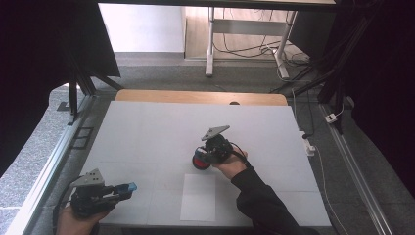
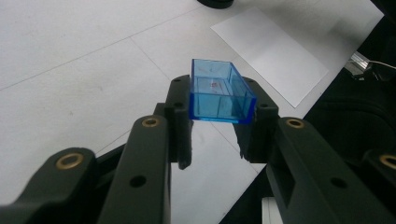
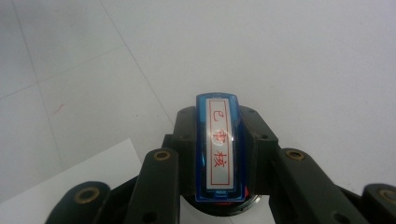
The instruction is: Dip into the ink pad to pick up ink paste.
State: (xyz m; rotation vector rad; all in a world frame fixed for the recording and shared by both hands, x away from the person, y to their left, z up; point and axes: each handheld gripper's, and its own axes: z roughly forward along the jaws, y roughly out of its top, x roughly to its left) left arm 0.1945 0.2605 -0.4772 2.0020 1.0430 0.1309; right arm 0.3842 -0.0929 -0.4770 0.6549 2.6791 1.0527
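Across the white table top (image 1: 147,132), which takes up the middle of the high view, a white sheet of paper (image 1: 198,197) is laid near the person's edge, with bare surface all round it and the far wooden edge well apart. Over the near left corner the left gripper (image 1: 128,188) is held level and pointed toward the sheet; in the left gripper view its jaws are seen clamped on the two long sides of a clear blue plastic cap (image 2: 219,91), whose hollow faces away from the camera and whose long axis runs out along the jaws. Just beyond the far edge of the sheet the right gripper (image 1: 203,159) is tipped downward over a red round ink pad (image 1: 199,162) resting on the table. In the right gripper view its jaws are closed on the narrow sides of a blue stamp (image 3: 219,147), the long face with red characters turned up to the camera and the long axis lying along the jaws. Of the two hands, the right is judged nearer the sheet, which lies just on the person's side of the stamp; a short, unobstructed path to the paper is left open.
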